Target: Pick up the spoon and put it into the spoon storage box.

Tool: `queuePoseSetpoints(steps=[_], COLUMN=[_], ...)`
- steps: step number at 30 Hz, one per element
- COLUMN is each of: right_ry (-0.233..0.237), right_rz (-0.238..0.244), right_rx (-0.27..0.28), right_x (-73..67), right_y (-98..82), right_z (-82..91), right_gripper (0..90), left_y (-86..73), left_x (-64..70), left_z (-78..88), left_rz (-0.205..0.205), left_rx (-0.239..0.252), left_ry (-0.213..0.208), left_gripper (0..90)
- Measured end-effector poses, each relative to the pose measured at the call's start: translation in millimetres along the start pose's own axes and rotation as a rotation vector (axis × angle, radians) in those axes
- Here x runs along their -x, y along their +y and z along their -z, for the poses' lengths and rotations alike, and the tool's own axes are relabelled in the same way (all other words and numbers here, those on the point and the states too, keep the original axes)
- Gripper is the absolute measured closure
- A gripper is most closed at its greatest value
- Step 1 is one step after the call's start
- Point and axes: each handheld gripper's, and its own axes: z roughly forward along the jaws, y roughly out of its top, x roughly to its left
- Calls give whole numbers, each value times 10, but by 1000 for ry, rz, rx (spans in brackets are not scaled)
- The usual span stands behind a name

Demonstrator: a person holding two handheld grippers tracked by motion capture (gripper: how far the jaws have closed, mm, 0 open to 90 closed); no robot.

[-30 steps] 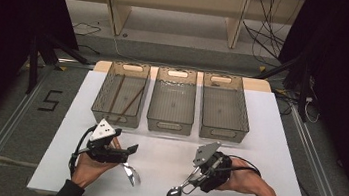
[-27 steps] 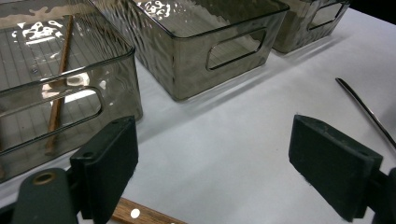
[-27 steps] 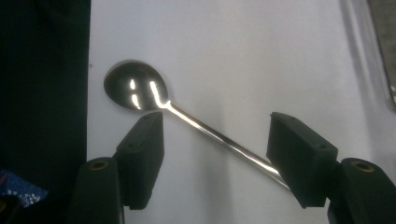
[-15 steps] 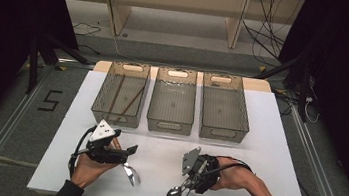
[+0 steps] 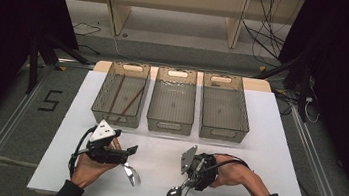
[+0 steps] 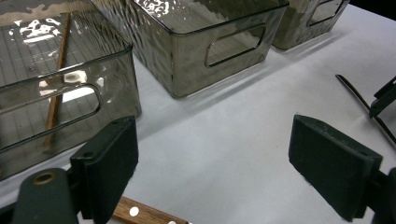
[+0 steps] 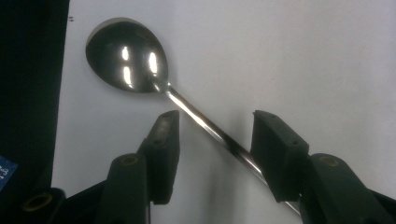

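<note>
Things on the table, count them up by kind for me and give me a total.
Clear bins: 3
Wooden chopsticks, both in the left bin: 2
Metal spoon: 1
Wood-handled utensil by the left gripper: 1
Total: 7

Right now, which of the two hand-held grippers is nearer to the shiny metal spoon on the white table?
The right. The right gripper has its jaws, which have just been closing, astride the shiny metal spoon handle, not yet pressing. The left gripper sits apart to the spoon's left, open over a wooden-handled utensil.
</note>
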Motion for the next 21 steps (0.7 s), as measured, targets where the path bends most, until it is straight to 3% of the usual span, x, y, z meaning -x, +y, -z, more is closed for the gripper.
queuePoseSetpoints(steps=[12, 21], right_ry=[33, 29], right_rz=[24, 39], right_rx=[-22, -34], right_x=[53, 55], right_y=[1, -10], right_z=[-63, -38], right_gripper=[583, 653], left_y=[-4, -5], left_x=[2, 3], left_z=[-6, -7], left_rz=[1, 1], left_rx=[-5, -4], left_ry=[-2, -3], left_gripper=[157, 157])
